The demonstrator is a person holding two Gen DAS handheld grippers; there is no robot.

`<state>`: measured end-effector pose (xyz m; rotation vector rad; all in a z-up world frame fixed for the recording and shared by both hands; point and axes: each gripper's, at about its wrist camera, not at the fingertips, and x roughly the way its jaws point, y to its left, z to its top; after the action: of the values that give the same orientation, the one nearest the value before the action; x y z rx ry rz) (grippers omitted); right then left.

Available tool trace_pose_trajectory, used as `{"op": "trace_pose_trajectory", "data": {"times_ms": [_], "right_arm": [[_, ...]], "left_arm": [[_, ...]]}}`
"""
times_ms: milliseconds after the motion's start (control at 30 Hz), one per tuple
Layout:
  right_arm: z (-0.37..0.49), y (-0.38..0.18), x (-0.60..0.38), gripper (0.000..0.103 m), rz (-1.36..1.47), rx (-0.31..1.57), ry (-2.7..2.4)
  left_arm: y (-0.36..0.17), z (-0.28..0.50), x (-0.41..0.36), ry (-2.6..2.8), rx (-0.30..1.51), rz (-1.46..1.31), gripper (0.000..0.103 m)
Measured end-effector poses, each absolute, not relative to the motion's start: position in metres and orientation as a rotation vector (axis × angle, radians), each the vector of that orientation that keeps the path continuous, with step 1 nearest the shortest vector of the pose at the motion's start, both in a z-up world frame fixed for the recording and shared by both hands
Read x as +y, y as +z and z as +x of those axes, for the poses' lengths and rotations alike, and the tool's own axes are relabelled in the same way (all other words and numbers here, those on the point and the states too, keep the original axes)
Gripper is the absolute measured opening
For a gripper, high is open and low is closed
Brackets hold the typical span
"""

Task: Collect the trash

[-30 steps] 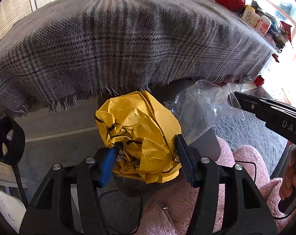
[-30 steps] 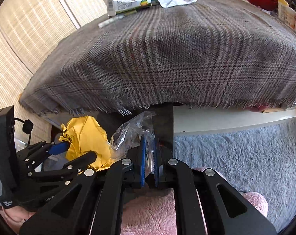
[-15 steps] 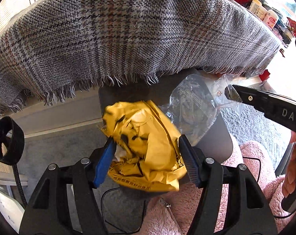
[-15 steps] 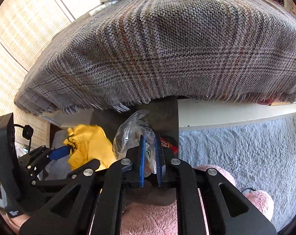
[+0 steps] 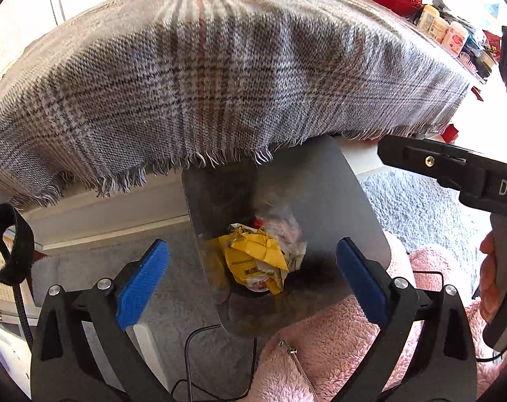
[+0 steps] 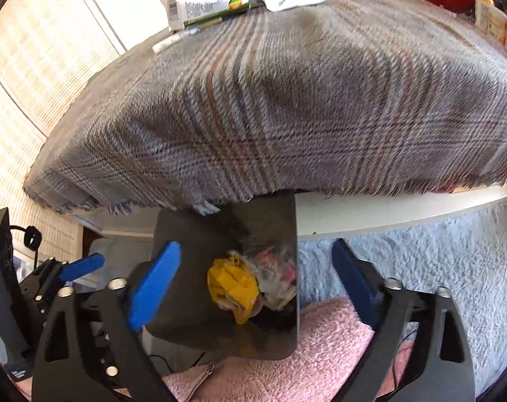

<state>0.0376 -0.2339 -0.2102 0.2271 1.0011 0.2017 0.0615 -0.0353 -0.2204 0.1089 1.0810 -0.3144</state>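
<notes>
1. Left hand-held gripper (image 5: 253, 276): jaws opening, blue pads wide apart, nothing between them; poised over the mouth of the grey bin (image 5: 323, 181) at lower centre of the left wrist view.
2. Right hand-held gripper (image 6: 255, 281): jaws likewise opening, pads far apart and empty; aimed down into the same bin.
3. Task's things: crumpled yellow wrapper (image 5: 253, 261) lying loose at the bottom of the bin, touching a clear plastic bag (image 5: 282, 226) just behind it; neither touched by a pad.
4. Step in hand, judged: release into the bin. Best done with pads kept well apart and clear of the bin rim until both pieces lie settled; then lifted straight back, away from the fringe of the plaid cloth (image 5: 220, 83) overhanging the bin's far edge.
5. Probably remaining: paper scraps and a white box (image 6: 206, 6) on the table at the top of the right wrist view, possibly trash.
6. Left wrist view only: printed lettering on the wrapper, the right tool's black body entering from the right edge, and fingers (image 5: 488, 274) gripping its handle.
7. Right wrist view only: the box and a pen (image 6: 176, 38) at upper centre, and the left tool's blue pad at lower left.
8. Both views: pink fleece (image 5: 337, 341) along the bottom, grey rug (image 6: 421, 251) beside the bin.
</notes>
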Motion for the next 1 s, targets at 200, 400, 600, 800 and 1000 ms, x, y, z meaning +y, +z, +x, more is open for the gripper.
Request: {"op": "trace_pose_trajectory", "data": {"times_ms": [200,400,600,800,1000], "right_arm": [[0.040,-0.193,-0.241,0.100,0.214,0.975,0.202],[0.046,-0.169,-0.265,0.100,0.269,0.934,0.195],[0.061,-0.140,-0.290,0.100,0.301,0.881,0.171],[0.089,-0.118,-0.306,0.100,0.298,0.843,0.157],[0.134,-0.108,-0.318,0.100,0.305,0.829,0.130]], "left_arm": [[-0.196,0.057,-0.037,-0.319,1.043,0.091,0.095],[-0.164,0.063,-0.030,-0.313,0.985,0.061,0.095],[-0.142,0.083,-0.028,-0.299,0.936,0.050,0.095],[-0.118,0.119,-0.024,-0.285,0.890,0.020,0.095],[-0.099,0.162,-0.031,-0.281,0.851,0.026,0.095]]}}
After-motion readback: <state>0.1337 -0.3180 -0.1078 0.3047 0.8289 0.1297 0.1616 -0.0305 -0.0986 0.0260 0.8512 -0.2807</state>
